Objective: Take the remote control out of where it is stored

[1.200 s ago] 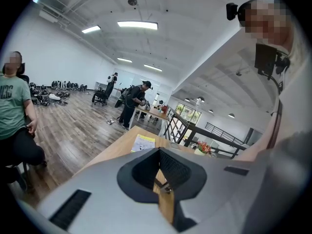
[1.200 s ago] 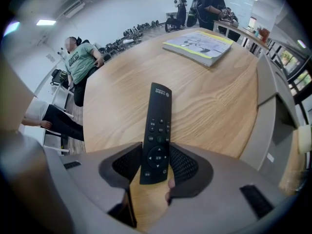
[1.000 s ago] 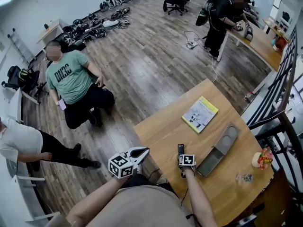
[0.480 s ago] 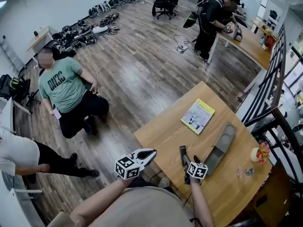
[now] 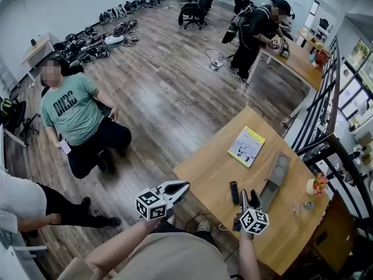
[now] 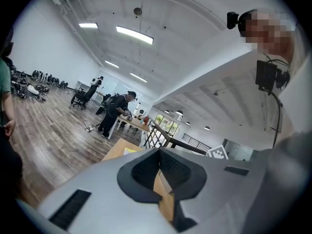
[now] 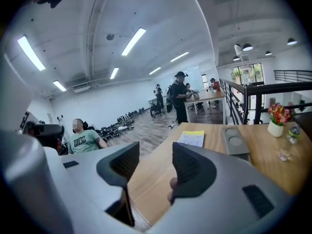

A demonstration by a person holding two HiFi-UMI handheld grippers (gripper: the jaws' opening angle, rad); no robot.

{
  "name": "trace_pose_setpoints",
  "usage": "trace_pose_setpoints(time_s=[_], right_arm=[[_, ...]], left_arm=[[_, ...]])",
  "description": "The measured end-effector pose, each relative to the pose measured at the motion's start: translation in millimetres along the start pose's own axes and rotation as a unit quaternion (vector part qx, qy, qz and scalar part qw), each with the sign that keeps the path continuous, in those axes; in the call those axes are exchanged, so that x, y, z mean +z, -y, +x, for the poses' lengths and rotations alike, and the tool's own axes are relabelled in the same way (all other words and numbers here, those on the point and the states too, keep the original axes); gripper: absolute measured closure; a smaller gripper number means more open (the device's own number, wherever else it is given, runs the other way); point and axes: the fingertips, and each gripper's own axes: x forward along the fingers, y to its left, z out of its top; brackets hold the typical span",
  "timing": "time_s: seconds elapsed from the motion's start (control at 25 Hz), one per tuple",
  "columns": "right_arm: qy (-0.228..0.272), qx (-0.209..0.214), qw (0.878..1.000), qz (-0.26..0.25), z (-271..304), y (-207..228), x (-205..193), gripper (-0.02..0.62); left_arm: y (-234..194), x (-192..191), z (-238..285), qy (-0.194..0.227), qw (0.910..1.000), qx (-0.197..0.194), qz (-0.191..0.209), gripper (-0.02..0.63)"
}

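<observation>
We see the black remote control [image 5: 234, 192] lying flat on the wooden table [image 5: 204, 171], outside the grey holder [image 5: 275, 181] and just beside the holder's long side that faces the open floor, apart from it. Our right gripper [image 5: 249, 196] hangs near the holder's near end, between the remote control and the holder. Its jaws stand apart and are closing, only bare tabletop shows through the gap, and it holds nothing. We cannot tell whether it touches the remote control. Our left gripper [image 5: 184, 186] is well apart from the holder, off the table's edge on the remote control's side. Its jaws are drawn together at the tips with nothing caught in them. A yellow booklet [image 5: 247, 146] lies near the holder's far end, on the same side as the remote control. A small vase of flowers [image 5: 317, 184] and a glass [image 5: 303, 205] stand on the holder's opposite side. In the right gripper view two round hollows show in the holder's top
</observation>
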Motion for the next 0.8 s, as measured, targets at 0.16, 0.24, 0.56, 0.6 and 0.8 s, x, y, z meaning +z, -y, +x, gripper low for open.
trace_pose_setpoints(time_s=[0.16,0.24,0.56,0.6,0.8], right_arm=[[0.043,-0.010,0.999,-0.025,-32.0,-45.2,18.1,0.388],[0.060,-0.018,0.997,-0.043,-53.0,-68.1,23.0,0.390],[0.091,-0.049,0.989,-0.104,-128.0,-125.1,13.5,0.396],[0.093,-0.049,0.988,-0.112,-133.9,-128.0,10.9,0.397],[0.119,-0.052,0.985,-0.118,-175.0,-130.0,4.3,0.397]], left_arm=[[-7.7,6.3,-23.9,0.005,0.9997,-0.025,-0.004,0.601],[-8.2,6.0,-35.8,0.004,0.9991,-0.042,-0.008,0.601],[-3.7,-13.9,-60.9,-0.020,0.9963,-0.083,-0.003,0.601],[-0.4,-15.1,-63.3,-0.019,0.9962,-0.085,0.000,0.601],[31.2,-27.6,-79.1,-0.010,0.9959,-0.089,0.011,0.601]])
